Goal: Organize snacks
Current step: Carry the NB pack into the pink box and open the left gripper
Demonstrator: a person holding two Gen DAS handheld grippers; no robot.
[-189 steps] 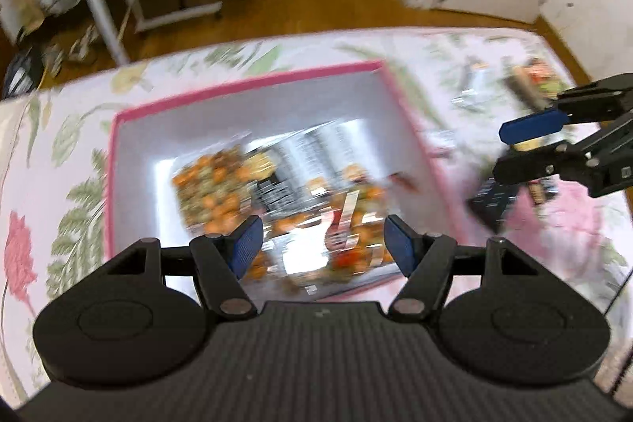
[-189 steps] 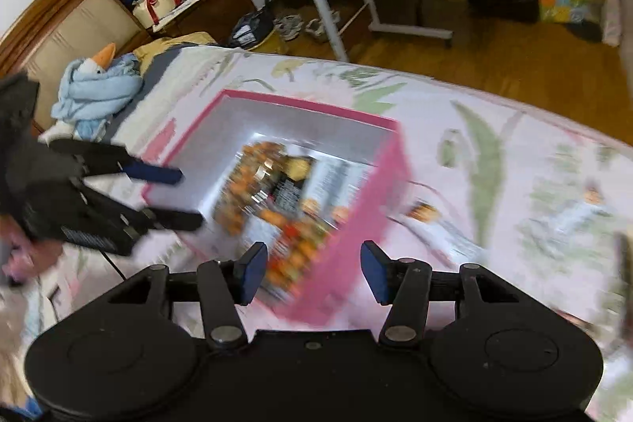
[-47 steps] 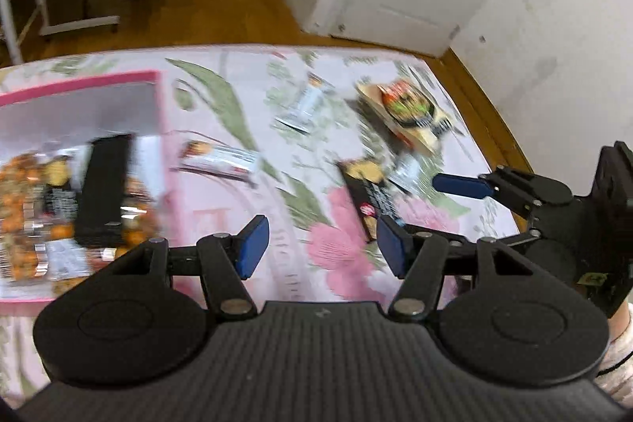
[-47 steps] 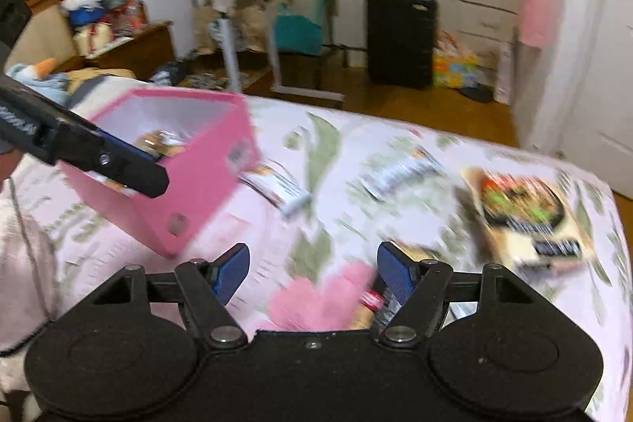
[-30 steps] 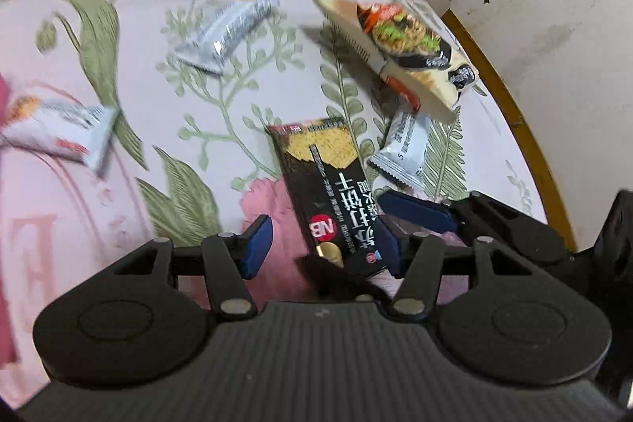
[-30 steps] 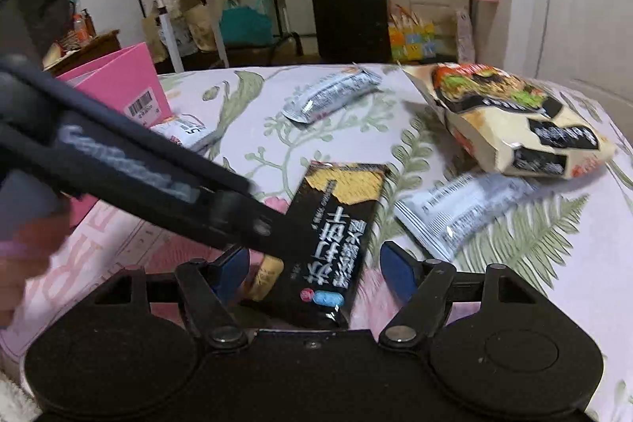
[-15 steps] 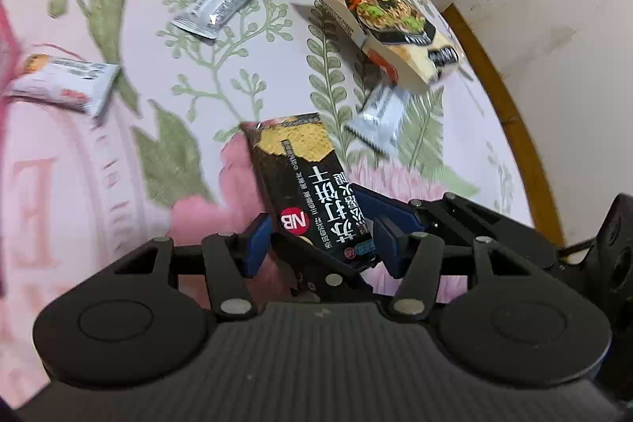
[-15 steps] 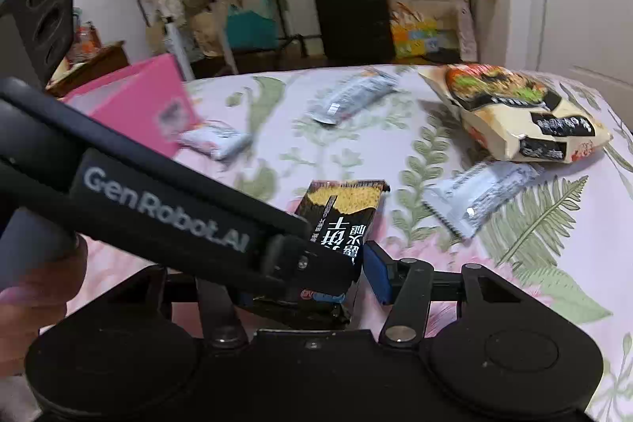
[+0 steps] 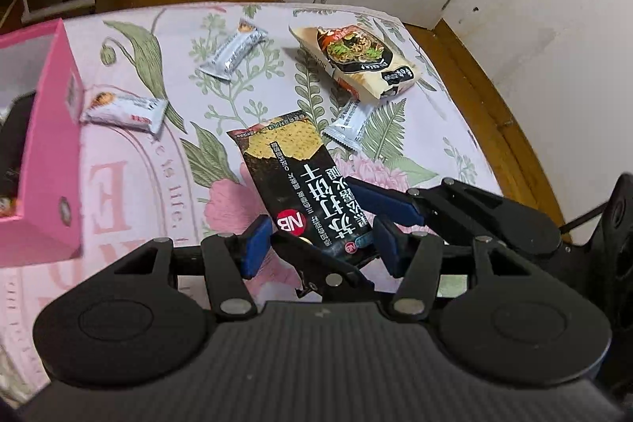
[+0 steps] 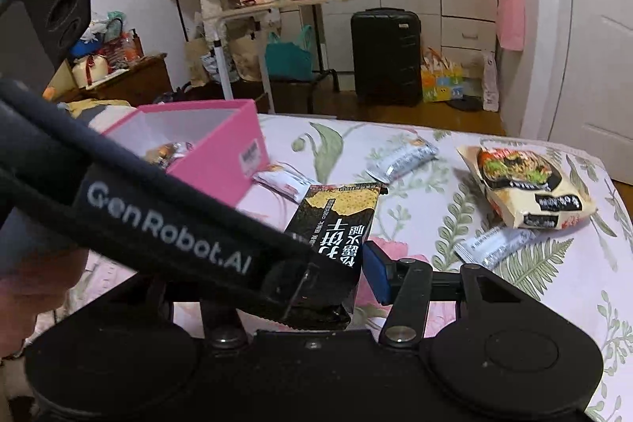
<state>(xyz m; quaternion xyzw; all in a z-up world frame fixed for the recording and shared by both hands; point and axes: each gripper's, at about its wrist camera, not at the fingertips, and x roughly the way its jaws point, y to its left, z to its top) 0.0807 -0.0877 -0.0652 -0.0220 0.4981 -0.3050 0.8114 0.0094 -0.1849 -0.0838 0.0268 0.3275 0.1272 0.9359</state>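
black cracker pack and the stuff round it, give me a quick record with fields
held item: black cracker pack, near end lifted off the floral bedspread
right gripper: shut on the pack's near end
left gripper: open, fingers either side of the pack, not gripping
pink box: left of the pack, open top, snacks inside
noodle bag: far right on the bedspread
silver bars: one far centre, one beside the noodle bag
white bar: next to the box wall
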